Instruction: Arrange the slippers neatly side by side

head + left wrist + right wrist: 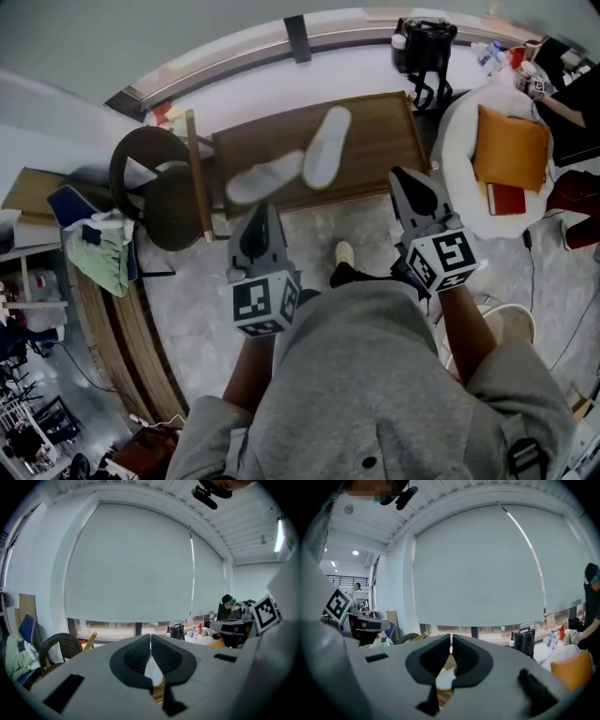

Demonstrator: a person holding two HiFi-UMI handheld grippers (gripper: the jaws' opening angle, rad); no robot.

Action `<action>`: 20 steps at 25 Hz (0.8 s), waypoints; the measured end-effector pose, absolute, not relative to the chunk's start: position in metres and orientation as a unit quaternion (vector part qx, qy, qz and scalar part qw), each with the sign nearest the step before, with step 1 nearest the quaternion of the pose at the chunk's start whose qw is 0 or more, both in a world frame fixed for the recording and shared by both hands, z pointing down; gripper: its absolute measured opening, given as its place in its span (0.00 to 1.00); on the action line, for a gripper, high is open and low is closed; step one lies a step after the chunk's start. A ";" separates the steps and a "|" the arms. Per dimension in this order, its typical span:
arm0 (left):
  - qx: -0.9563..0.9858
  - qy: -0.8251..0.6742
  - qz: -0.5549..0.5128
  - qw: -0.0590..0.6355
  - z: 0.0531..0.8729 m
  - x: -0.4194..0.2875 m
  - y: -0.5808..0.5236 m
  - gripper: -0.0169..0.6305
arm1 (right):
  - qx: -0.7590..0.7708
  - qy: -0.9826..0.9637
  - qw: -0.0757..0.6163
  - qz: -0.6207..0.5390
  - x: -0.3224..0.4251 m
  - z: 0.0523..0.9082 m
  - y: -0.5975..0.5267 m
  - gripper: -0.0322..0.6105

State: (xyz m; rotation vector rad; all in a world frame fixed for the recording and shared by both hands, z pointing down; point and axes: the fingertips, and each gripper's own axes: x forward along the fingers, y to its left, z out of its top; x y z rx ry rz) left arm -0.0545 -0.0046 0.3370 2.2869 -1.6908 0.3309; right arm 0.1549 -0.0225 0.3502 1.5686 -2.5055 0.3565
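Observation:
Two white slippers lie askew on a low brown wooden table (375, 169): one slipper (265, 176) lies slantwise at the table's near left, the other (326, 147) stands more upright beside it, and their toes nearly meet. My left gripper (266, 206) hovers just short of the near slipper, shut and empty. My right gripper (399, 172) is over the table's right end, shut and empty. In the left gripper view a bit of white slipper (153, 670) shows below the left gripper (151, 641). The right gripper view shows a slipper (445, 679) below the right gripper (451, 641).
A round dark wicker chair (150, 183) and a wooden stick (197, 173) stand left of the table. A white round seat with an orange cushion (511, 150) is at the right. A black bag (424, 42) sits behind. My foot (344, 253) is on the marble floor.

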 end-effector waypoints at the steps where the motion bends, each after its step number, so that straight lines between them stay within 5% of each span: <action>1: 0.789 -0.587 0.115 0.138 0.337 -0.054 -0.007 0.05 | 0.522 -0.841 0.084 0.118 0.155 0.351 -0.025 0.10; 20: 0.764 -0.616 0.123 0.147 0.347 -0.063 -0.015 0.05 | 0.417 -0.884 0.184 0.103 0.123 0.398 -0.047 0.10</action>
